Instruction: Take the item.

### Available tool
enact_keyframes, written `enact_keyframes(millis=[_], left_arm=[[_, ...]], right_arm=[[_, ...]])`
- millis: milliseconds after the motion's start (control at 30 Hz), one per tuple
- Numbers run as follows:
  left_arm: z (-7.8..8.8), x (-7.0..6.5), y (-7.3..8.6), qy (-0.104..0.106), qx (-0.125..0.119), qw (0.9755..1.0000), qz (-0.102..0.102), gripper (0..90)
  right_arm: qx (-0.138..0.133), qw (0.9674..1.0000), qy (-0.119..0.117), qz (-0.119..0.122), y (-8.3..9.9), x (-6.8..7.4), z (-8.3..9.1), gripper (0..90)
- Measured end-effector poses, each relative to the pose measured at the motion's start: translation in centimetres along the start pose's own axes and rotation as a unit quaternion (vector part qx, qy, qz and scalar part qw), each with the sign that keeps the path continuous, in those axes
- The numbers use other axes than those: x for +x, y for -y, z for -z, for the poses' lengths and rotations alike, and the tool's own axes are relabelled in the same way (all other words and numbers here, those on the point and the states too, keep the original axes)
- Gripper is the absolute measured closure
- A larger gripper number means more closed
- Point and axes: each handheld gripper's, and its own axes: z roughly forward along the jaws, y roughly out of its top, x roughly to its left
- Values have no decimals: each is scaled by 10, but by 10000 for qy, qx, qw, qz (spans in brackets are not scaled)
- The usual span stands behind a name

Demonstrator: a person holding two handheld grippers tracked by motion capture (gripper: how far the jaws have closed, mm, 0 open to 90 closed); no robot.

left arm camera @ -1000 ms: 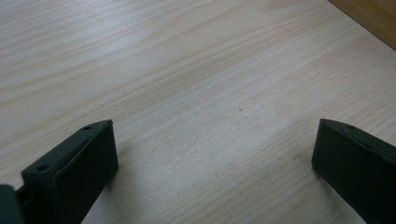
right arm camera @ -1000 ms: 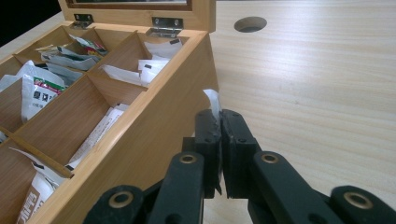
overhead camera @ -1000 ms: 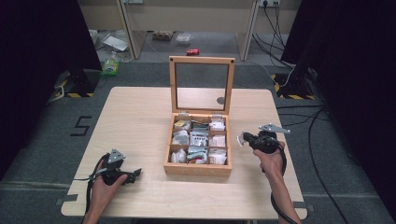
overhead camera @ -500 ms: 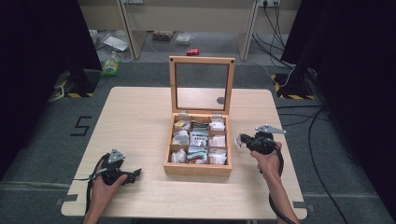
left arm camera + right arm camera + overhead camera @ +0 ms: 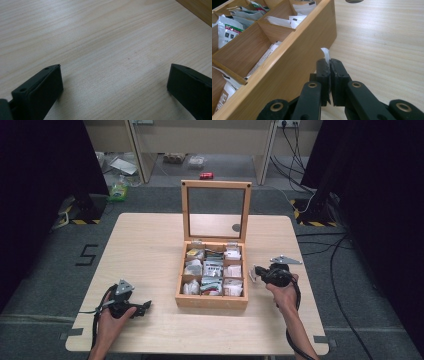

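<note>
While the left tongs (image 5: pixel 146 306) rest on the desk (image 5: pixel 150 250) with jaws spread wide and nothing between them, the right tongs (image 5: pixel 329 65) are clamped on a small white sachet (image 5: pixel 326 54), held just beside the right wall of the open wooden box (image 5: pixel 212 301).

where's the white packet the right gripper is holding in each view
High view: white packet, a small pale bit at the tip of the right gripper, just right of the wooden box.
Right gripper view: a white edge poking up between the shut jaws, centre.
Left gripper view: bare table between open jaws.
Shared landmark: the box's right wall.
</note>
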Motion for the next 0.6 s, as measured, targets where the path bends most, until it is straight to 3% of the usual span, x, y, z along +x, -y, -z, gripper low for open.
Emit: enact_keyframes(millis=[233,500,600], left_arm=[[0,0,0,0,1,10000,-1,0],[0,0,0,0,1,10000,-1,0],[0,0,0,0,0,10000,1,0]], right_arm=[[118,9999,46,32,4,-2,-4,849],[237,9985,387,310,3,-6,-1,818],[290,9984,401,270,4,-8,0,822]])
